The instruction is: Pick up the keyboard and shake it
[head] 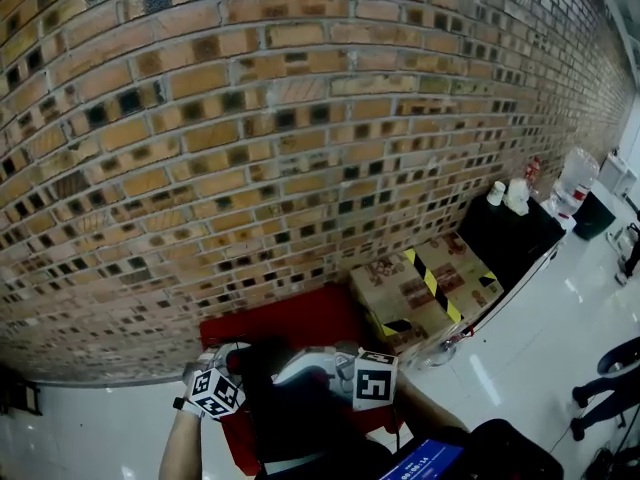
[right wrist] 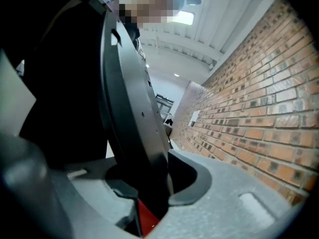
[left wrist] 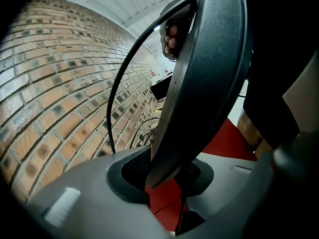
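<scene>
**Clerk:** Item one?

**Checker:** Black, flat plastic keyboard [left wrist: 209, 73]. It is standing on its edge and appears to be hanging clear above the red tabletop [head: 300, 318], over the side nearest the person. A thin black cable [left wrist: 117, 93] is looping off it on the side of the brown brick wall [head: 300, 118].

**Clerk:** Holders?

**Checker:** The left gripper [left wrist: 164, 176] is clamping one short end. Its jaws are standing partly apart, with the pads pressing on the slab. The right gripper [right wrist: 149, 193] is doing the same at the opposite end.

**Clerk:** Bearing?

**Checker:** The long axis is running from one pair of jaws straight to the other, so each gripper is looking along the keyboard's length. Neither hand is sitting nearer, since each has an end.

**Clerk:** Judgement?

**Checker:** The pick-up is looking done and the shake is pending. Both hands will need to move together across that axis, or the slab may twist out of a grip.
</scene>
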